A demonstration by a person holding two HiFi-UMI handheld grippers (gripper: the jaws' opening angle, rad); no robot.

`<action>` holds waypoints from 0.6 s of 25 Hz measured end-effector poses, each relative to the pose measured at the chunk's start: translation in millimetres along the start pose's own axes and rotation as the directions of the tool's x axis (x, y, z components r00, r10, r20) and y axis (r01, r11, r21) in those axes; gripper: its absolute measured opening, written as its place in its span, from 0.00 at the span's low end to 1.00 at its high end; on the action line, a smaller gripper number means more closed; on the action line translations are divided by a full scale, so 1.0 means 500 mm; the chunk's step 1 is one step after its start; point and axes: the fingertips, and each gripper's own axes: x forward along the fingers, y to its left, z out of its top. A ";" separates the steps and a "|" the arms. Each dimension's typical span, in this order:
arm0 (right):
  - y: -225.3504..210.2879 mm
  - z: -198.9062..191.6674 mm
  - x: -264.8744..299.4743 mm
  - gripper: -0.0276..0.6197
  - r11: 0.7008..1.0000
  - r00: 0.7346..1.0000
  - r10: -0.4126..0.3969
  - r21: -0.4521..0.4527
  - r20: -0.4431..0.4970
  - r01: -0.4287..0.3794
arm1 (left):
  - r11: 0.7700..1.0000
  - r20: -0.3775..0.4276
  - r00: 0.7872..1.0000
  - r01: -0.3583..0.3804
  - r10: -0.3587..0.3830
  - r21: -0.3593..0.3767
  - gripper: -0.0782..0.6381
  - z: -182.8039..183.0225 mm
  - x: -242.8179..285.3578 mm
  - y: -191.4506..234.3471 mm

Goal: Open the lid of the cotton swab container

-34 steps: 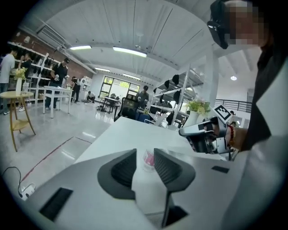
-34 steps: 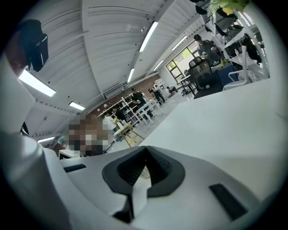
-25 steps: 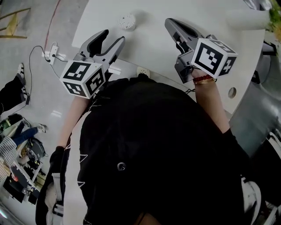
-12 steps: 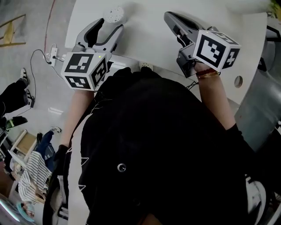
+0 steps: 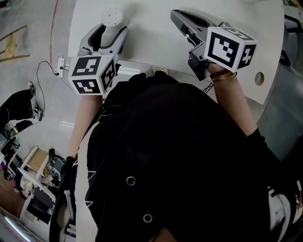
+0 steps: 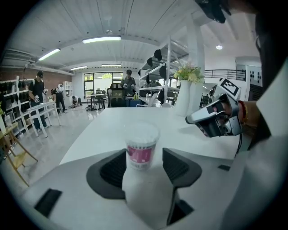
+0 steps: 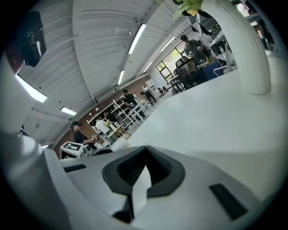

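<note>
The cotton swab container (image 6: 141,150) is a small clear tub with a pink label and a closed clear lid (image 5: 112,18). It stands upright on the white table (image 5: 147,33) near the left edge. My left gripper (image 5: 111,29) is open with a jaw on each side of the tub (image 6: 144,166). A thin gap shows at the right pad (image 6: 173,167). My right gripper (image 5: 176,14) hovers over the table to the right, shut and empty (image 7: 145,155). It also appears in the left gripper view as a grey snout (image 6: 198,118).
A tall white vase (image 6: 182,98) with a plant stands far back on the table, and looms at the right gripper view's upper right (image 7: 245,49). A round cable hole (image 5: 259,78) lies near the table's right edge. People and desks fill the room behind.
My left gripper moved forward and brought its open jaws around the container, which earlier stood ahead of them. The right gripper shifted slightly and stays shut.
</note>
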 end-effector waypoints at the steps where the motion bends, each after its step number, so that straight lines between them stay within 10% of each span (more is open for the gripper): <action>1: 0.002 0.001 0.000 0.05 1.000 1.000 0.001 -0.002 -0.002 -0.001 | 1.000 -0.001 1.000 -0.004 0.004 0.000 0.46 0.000 -0.002 0.003; 15: -0.010 0.005 0.001 0.05 1.000 0.999 -0.031 0.003 0.029 0.031 | 0.996 0.000 0.997 -0.080 0.080 0.036 0.46 -0.013 0.018 0.070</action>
